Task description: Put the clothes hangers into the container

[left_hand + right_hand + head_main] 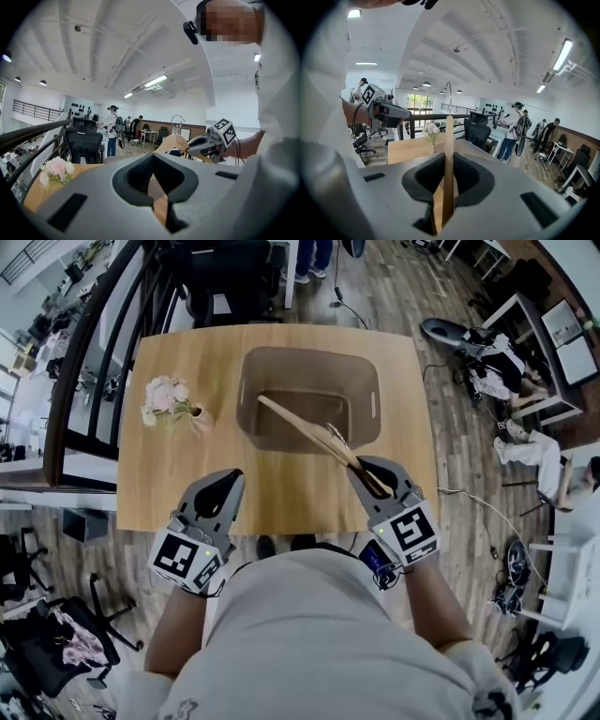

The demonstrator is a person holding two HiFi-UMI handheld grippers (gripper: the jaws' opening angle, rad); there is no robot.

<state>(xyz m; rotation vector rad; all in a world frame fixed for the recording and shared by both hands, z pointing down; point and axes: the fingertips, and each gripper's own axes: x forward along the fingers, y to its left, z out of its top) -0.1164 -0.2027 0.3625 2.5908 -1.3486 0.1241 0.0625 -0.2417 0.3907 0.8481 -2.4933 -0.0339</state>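
Wooden table (187, 474), bin (309, 381) at 12 o'clock, flowers (167, 401) at 10; right gripper (367, 467) clamped on hanger (300, 426) over bin; left gripper (231, 476) closed, empty

The grey 2-jaw right gripper (447, 187) is closed on a light wooden clothes hanger (449, 140), which stands upright and edge-on between the jaws. Beyond it is a light wooden table (405, 149) bearing pink flowers (430, 127). The left gripper (401, 113) is raised at the left.

A wooden table (216, 362) carries a grey bin (319, 376) near its middle, with a vase of flowers (167, 401) well to its left.
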